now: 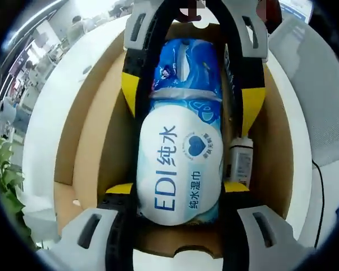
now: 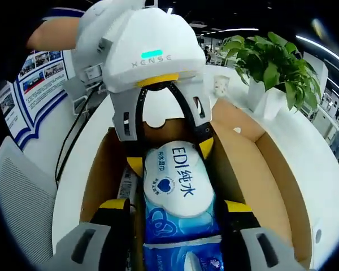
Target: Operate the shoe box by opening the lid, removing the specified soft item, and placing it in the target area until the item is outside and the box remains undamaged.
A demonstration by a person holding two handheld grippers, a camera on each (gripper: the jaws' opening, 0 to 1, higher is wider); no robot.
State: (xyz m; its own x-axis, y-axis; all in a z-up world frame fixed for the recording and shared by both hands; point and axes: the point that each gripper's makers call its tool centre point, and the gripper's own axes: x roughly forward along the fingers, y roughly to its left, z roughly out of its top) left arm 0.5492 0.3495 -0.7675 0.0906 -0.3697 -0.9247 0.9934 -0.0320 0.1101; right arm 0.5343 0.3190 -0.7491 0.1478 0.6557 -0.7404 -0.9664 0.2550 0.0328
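I have both grippers on the wet wipes pack, which lies lengthwise inside the open cardboard shoe box on the white table. My left gripper has its 2 jaws closed against the pack's sides at the white-labelled end. My right gripper clamps the blue end of the same pack; in the right gripper view the left gripper faces me from the far end. So the pack is pinched at both ends, 1 gripper each, and sits low between the box walls. A small white bottle lies just beside the pack, against the wall.

I judge the pack soft and fairly heavy for its bulk, since it is full of moist tissue. Its plastic film looks glossy and likely slippery, so it may sag in the middle or slide between the pads. Holding the thick sides near each end, as I do now, seems right; squeezing harder would only dent it. I should lift straight up to spare the cardboard walls. A potted plant stands beyond the box
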